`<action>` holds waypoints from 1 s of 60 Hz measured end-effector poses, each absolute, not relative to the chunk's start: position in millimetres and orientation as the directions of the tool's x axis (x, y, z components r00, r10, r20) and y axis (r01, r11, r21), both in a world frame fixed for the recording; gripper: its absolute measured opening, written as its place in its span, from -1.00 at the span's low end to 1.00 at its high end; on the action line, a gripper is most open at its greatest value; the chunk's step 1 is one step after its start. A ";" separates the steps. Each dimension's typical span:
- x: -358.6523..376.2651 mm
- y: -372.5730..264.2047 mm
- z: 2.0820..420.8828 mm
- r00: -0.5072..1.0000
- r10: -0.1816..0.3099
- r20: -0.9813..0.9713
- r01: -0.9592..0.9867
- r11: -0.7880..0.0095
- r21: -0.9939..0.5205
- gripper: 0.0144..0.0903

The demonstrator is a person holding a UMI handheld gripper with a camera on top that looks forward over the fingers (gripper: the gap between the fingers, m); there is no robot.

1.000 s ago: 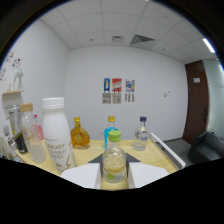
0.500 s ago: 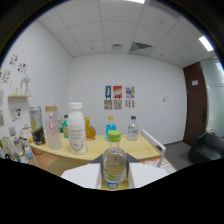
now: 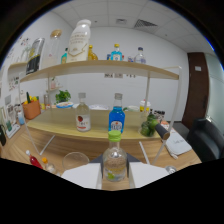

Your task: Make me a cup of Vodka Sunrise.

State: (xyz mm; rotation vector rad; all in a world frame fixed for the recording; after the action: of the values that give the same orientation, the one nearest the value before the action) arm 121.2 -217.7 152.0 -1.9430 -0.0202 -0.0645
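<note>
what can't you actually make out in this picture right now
Gripper view:
- Small green-capped bottle between the fingers: its base is hidden behind them, label too blurred to read.
- Tall white bottle on the upper shelf: print unreadable.
- Clear glass beside the fingers: contents cannot be told.

Only the gripper [image 3: 115,176] is shown of the rig; no hand or sleeve is seen. Two broad, pale white fingers [image 3: 82,176] are seen, flat and wedge-shaped, one to the left and one to the right, with slanted outer edges tapering toward the far end. Behind them, nearer the camera, the body is lost in black shadow. No cables, screws or markings can be made out.
</note>
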 end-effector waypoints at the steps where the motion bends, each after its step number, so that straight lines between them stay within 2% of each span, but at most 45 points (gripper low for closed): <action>1: 121.8 -216.7 151.9 0.996 -0.008 0.089 0.080 -0.364 -0.928 -0.45; 10: 130.3 -209.1 158.0 0.877 0.090 0.473 0.474 -0.335 -0.815 -0.45; 18: 130.7 -206.3 168.0 0.614 0.179 0.769 0.784 -0.250 -0.568 -0.45; 25: 129.3 -201.3 176.2 0.330 0.216 0.919 0.940 -0.162 -0.300 -0.45; 30: 126.1 -198.7 180.9 0.131 0.223 0.966 0.989 -0.102 -0.111 -0.45; 35: 121.7 -193.6 187.4 -0.047 0.206 0.977 0.997 -0.052 0.059 -0.45; 46: 119.3 -184.3 192.0 -0.407 0.180 0.895 0.911 0.012 0.412 -0.46; 53: 114.4 -184.7 186.8 -0.518 0.180 0.836 0.854 0.063 0.516 -0.45; 60: 107.7 -188.9 186.8 -0.534 0.178 0.826 0.845 0.082 0.528 -0.45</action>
State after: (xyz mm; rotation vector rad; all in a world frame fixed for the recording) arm 107.7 -188.9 186.8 -1.0106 -1.7887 -1.4903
